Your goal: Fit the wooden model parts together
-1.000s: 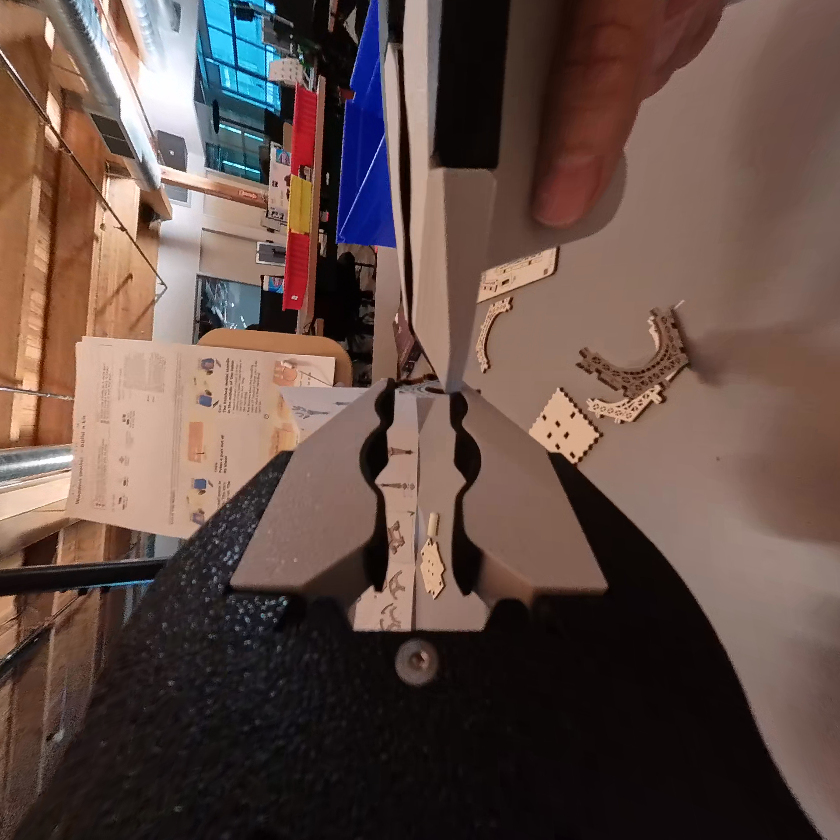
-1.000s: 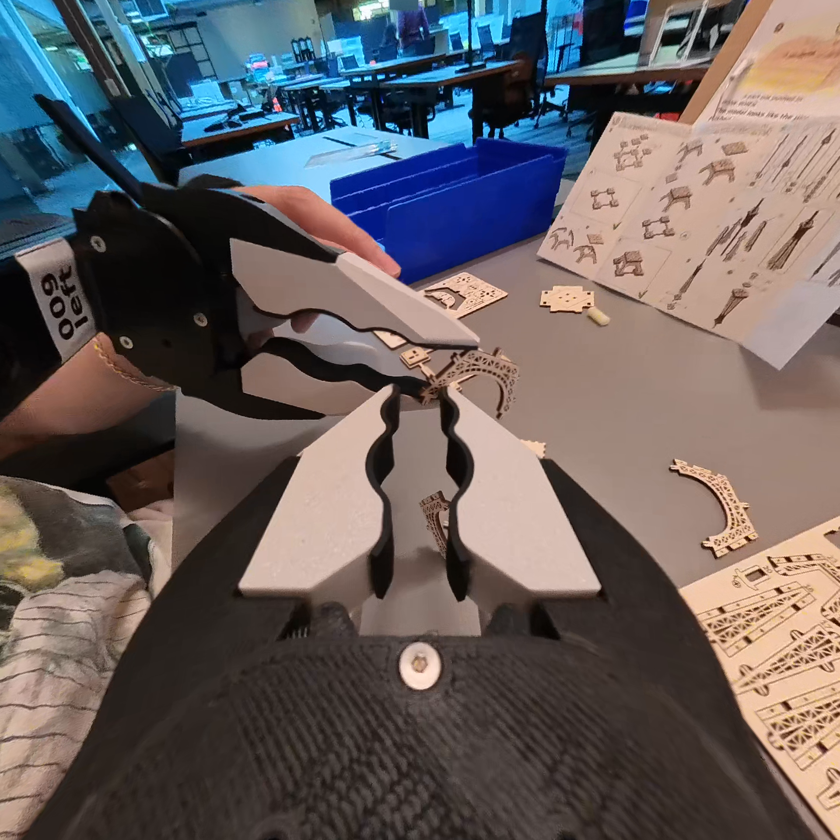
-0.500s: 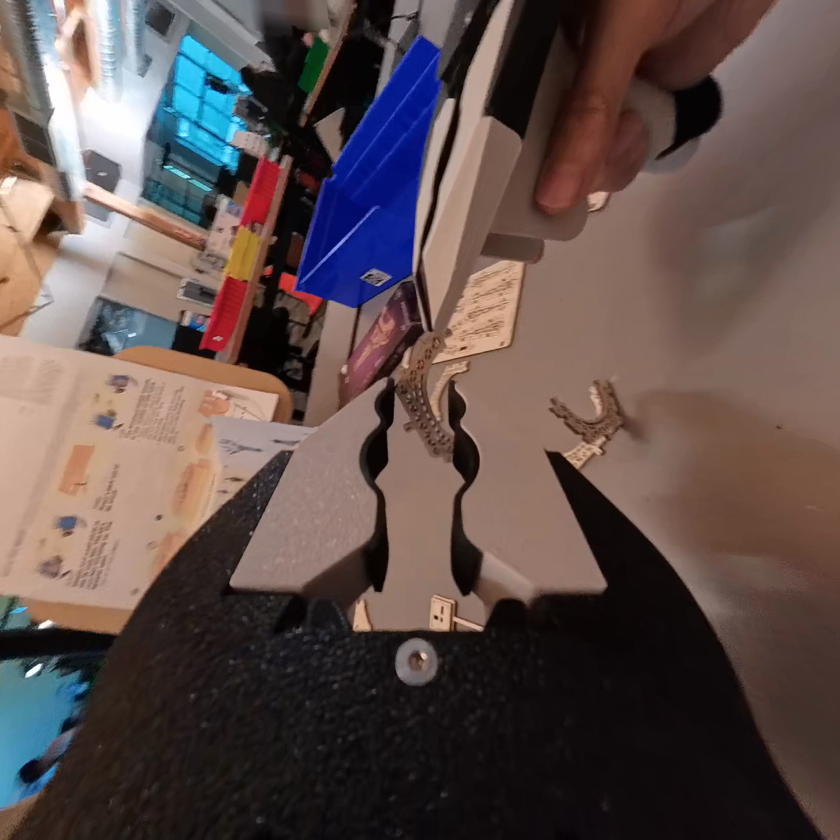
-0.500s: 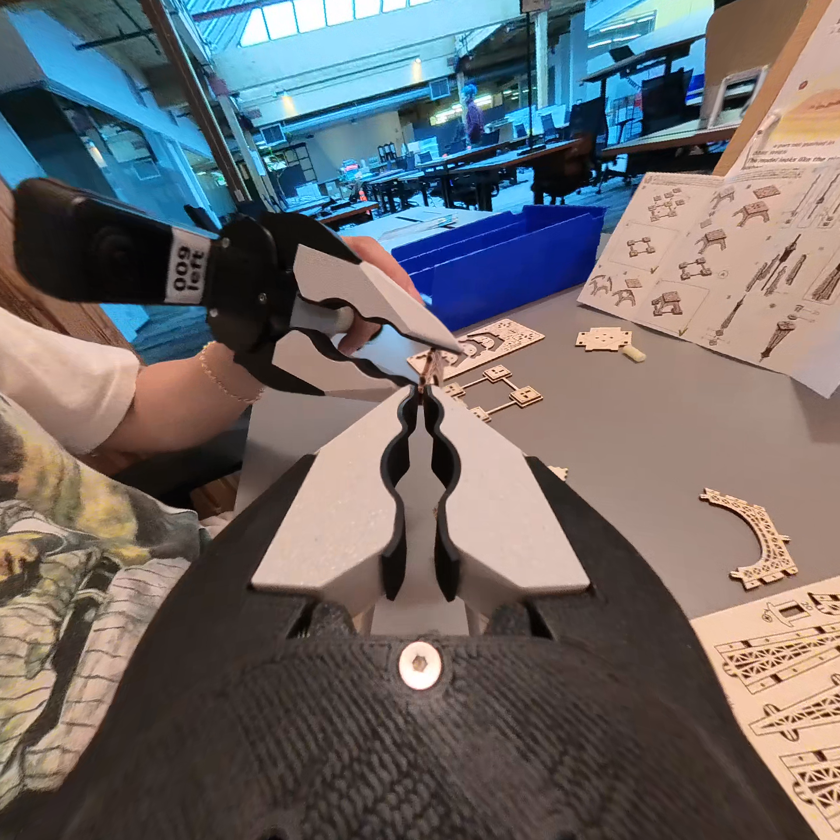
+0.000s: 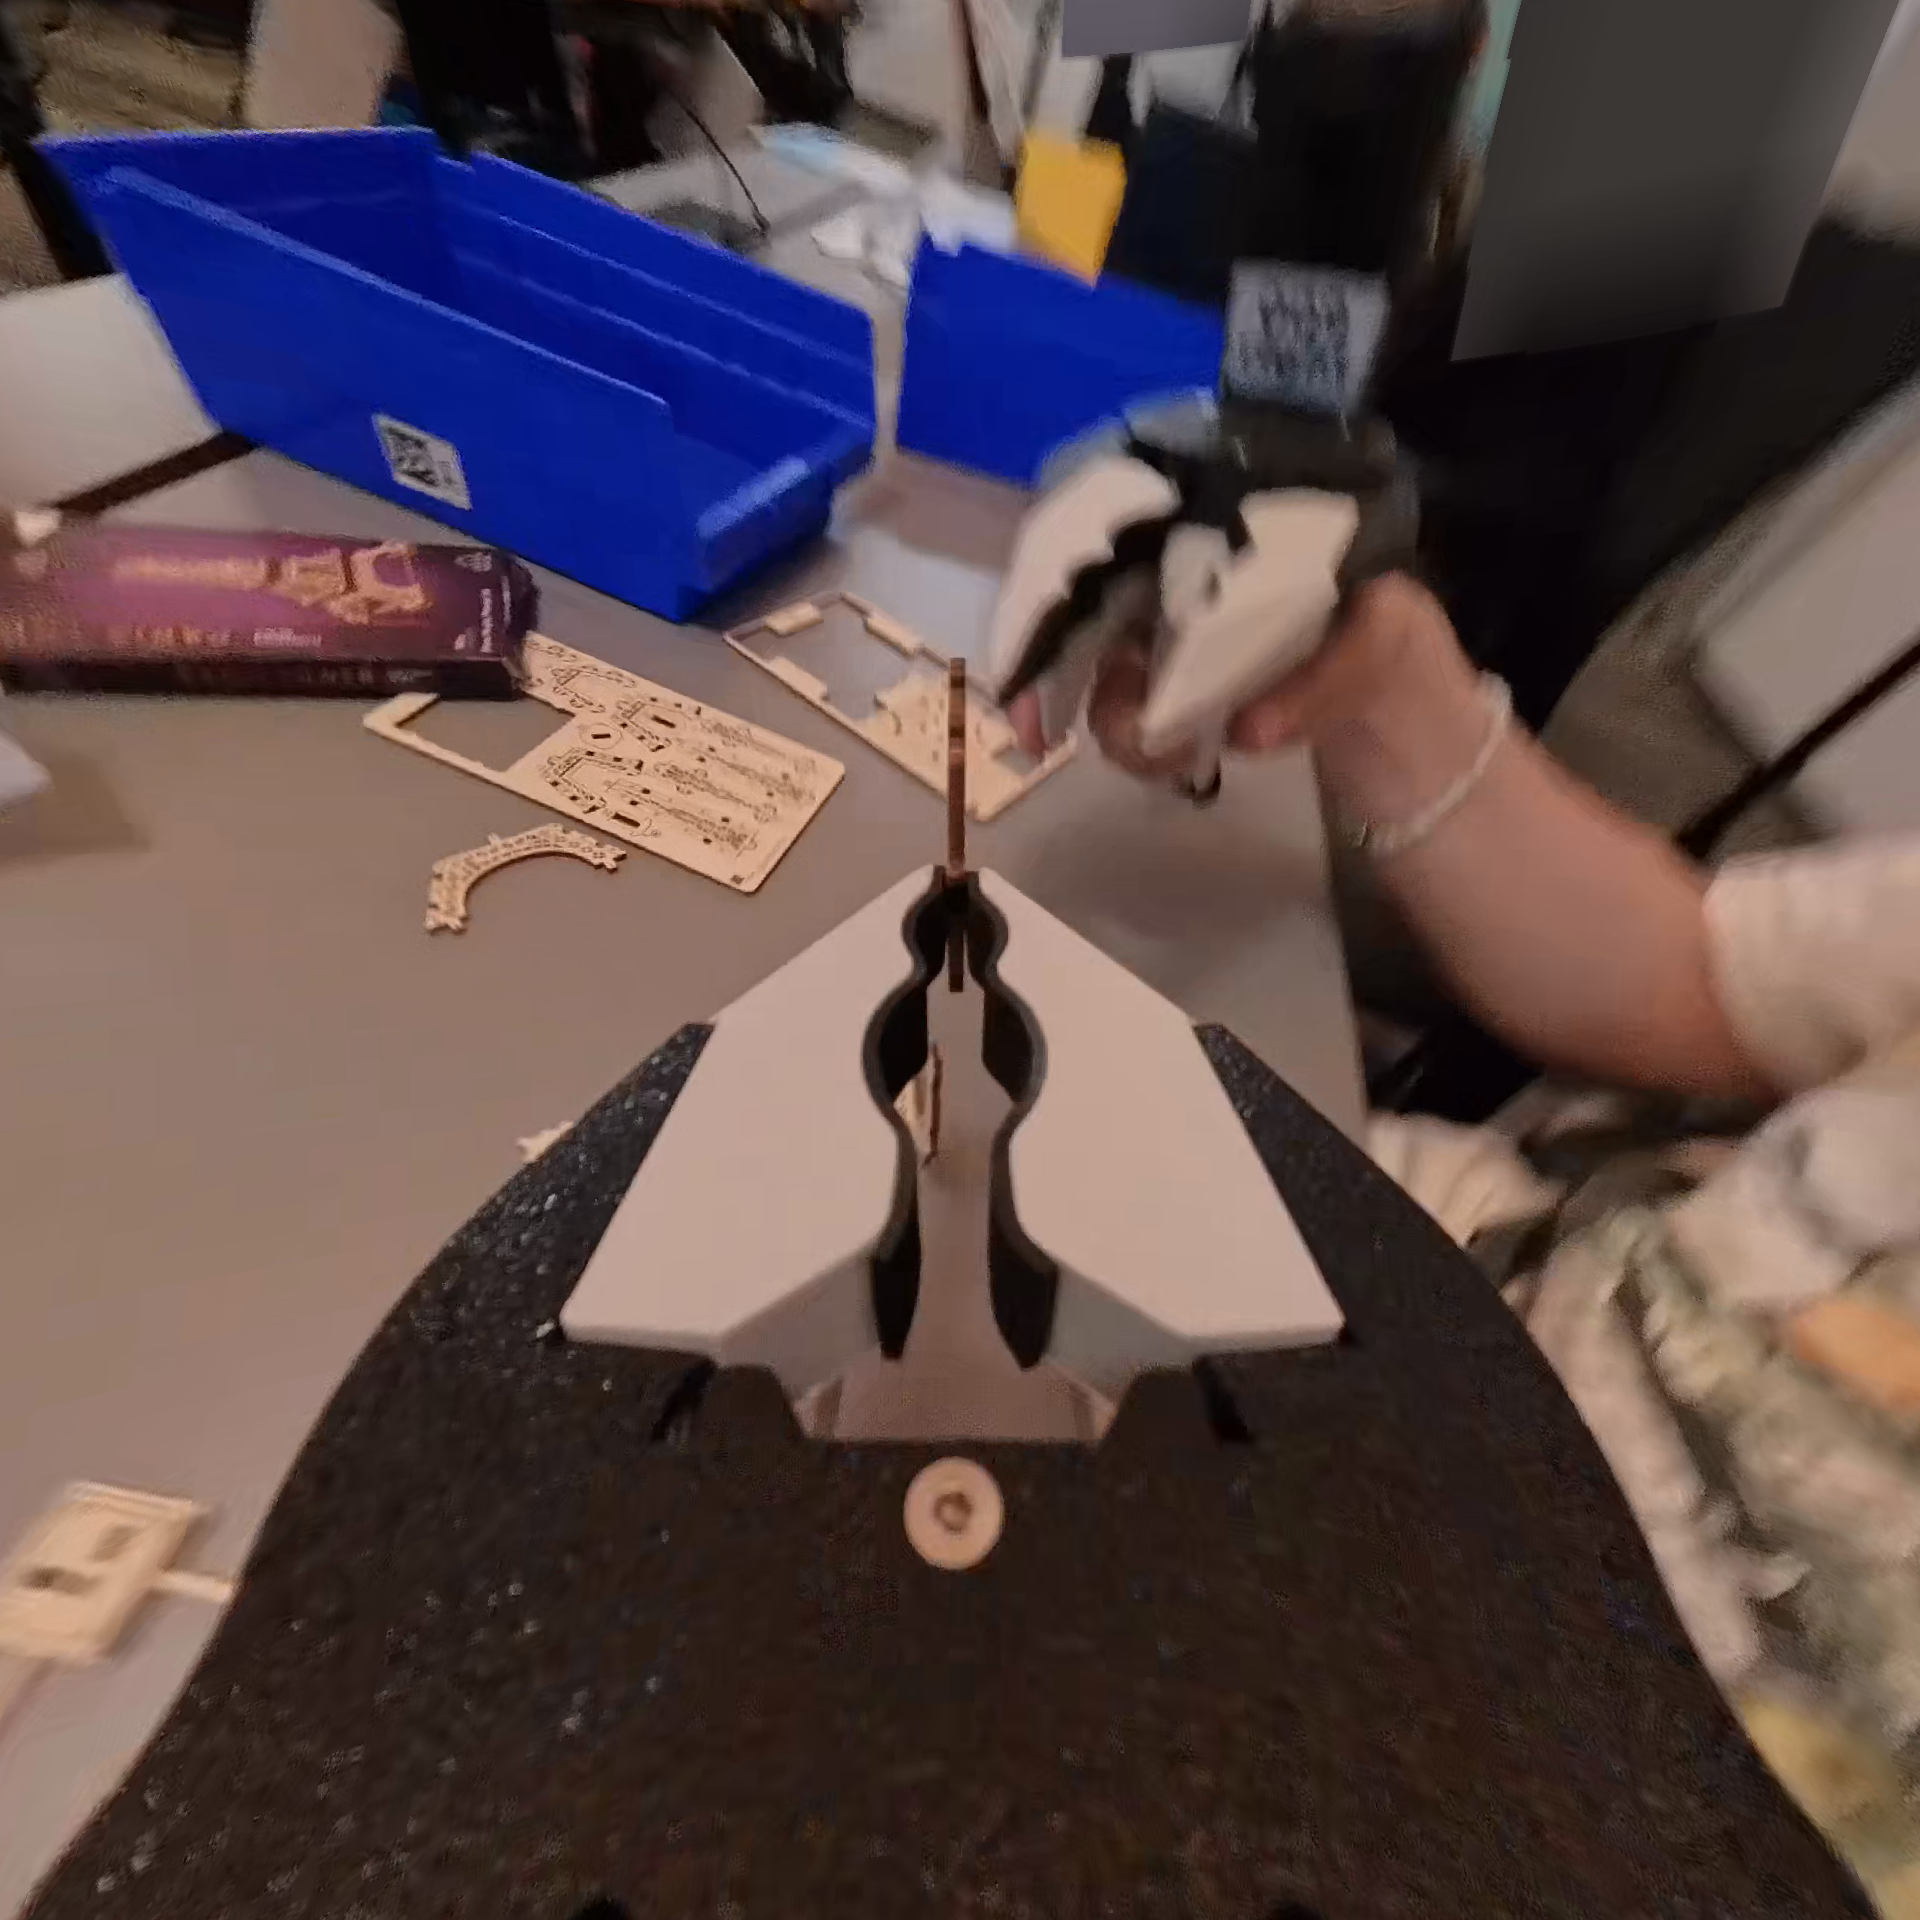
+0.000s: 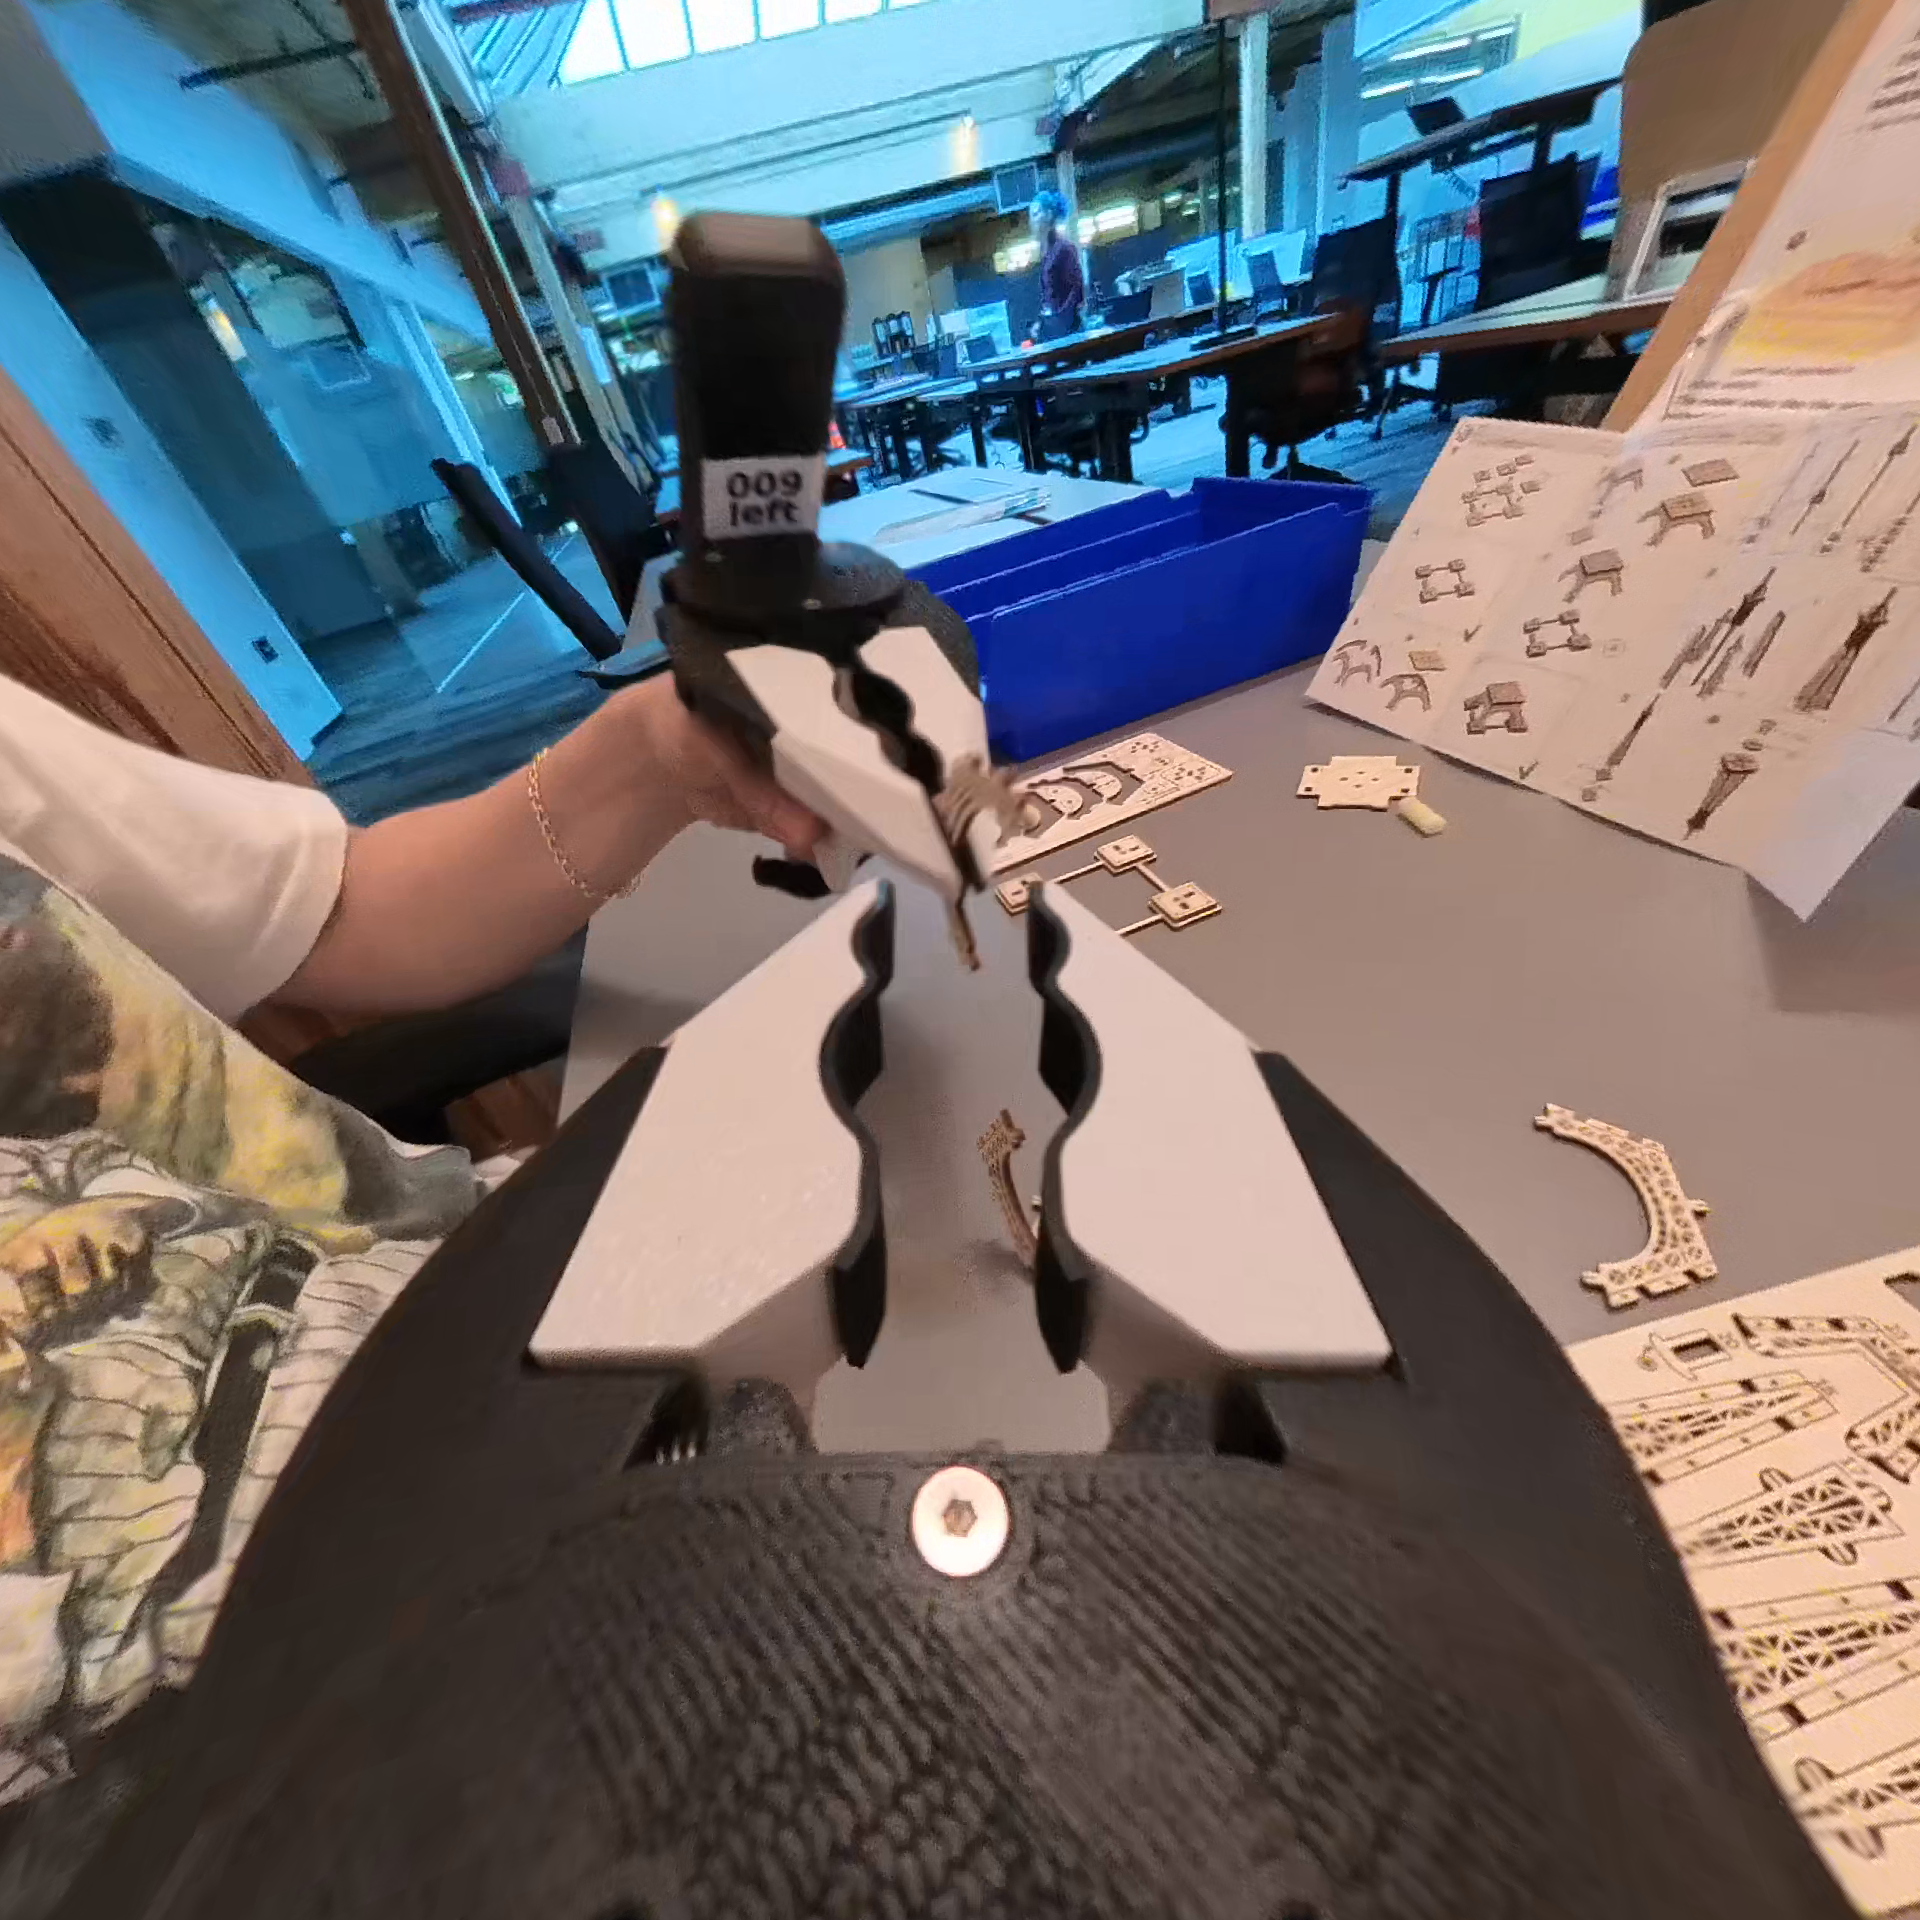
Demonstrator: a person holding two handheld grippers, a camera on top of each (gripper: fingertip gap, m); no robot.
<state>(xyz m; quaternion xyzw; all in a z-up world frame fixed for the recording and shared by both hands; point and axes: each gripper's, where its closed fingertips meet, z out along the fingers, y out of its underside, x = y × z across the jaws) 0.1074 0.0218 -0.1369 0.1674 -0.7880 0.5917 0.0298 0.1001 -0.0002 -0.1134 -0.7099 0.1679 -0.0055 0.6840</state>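
Observation:
My left gripper (image 5: pixel 954 883) is shut on a thin wooden arch part (image 5: pixel 956 758), which I see edge-on sticking up past its tips. In the right wrist view the left gripper (image 6: pixel 951 883) points down and the arch part (image 6: pixel 971 821) hangs from it, its lower end between my right fingertips. My right gripper (image 6: pixel 961 904) is open and holds nothing; it also shows in the left wrist view (image 5: pixel 1081 665). A second arch part (image 6: pixel 1003 1174) stands on edge on the grey table (image 6: pixel 1455 987), and a third (image 6: pixel 1636 1216) lies flat to the right.
Blue bins (image 5: pixel 468 353) and a purple box (image 5: pixel 260 613) stand at the far side. Laser-cut part sheets (image 5: pixel 623 758) (image 6: pixel 1818 1558), a loose arch (image 5: pixel 520 862) and small square parts (image 6: pixel 1122 883) lie about. An instruction sheet (image 6: pixel 1662 623) leans at the right. The grippers' ends are close to 4 cm from one another.
The left gripper has turned upright and closed on the arch part. The right gripper, nearly shut at the part half a second ago, has opened.

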